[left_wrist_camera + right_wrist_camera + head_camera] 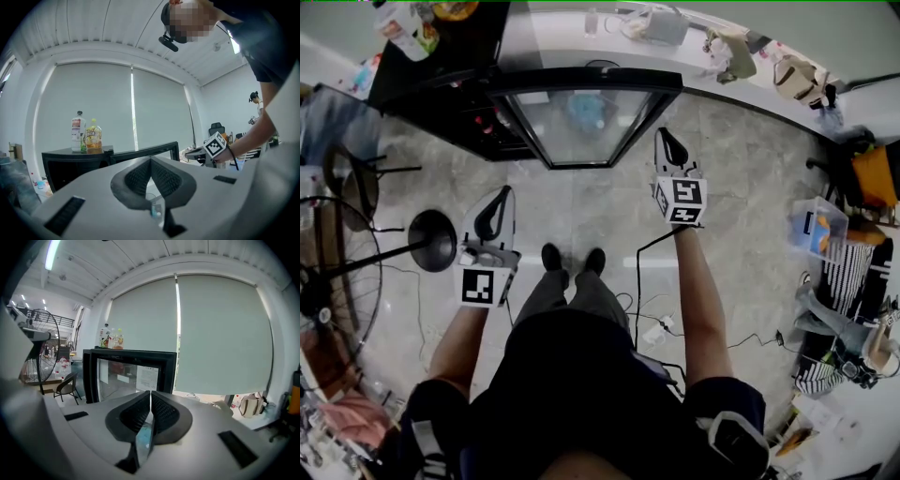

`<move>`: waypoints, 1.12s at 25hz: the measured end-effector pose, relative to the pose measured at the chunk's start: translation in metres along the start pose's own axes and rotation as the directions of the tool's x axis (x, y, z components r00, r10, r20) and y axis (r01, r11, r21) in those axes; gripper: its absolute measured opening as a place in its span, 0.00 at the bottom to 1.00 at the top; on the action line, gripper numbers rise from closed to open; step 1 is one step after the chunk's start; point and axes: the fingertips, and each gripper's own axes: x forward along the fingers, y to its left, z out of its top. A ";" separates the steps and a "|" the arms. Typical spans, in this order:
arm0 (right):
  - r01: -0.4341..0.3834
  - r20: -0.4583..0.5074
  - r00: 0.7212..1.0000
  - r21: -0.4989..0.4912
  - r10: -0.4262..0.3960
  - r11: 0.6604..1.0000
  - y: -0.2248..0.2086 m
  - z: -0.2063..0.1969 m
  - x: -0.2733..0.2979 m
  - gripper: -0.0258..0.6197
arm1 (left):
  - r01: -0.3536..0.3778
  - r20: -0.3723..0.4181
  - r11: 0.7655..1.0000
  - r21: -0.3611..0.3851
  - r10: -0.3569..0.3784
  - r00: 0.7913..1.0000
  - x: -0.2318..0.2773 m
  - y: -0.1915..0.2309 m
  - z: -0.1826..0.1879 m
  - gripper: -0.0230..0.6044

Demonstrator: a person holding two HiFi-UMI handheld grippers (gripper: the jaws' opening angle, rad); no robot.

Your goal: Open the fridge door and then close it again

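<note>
The black-framed glass fridge door (581, 127) stands open.

Floor fan (328, 281): cut off by left edge. Bottles (78, 133) atop fridge (65, 164): label print too small to read.
</note>
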 end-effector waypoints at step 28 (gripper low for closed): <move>0.084 0.077 0.993 0.049 -0.087 0.995 0.080 0.064 -0.113 0.07 | -0.118 0.075 0.992 0.042 0.115 0.991 0.006 0.020 0.014 0.07</move>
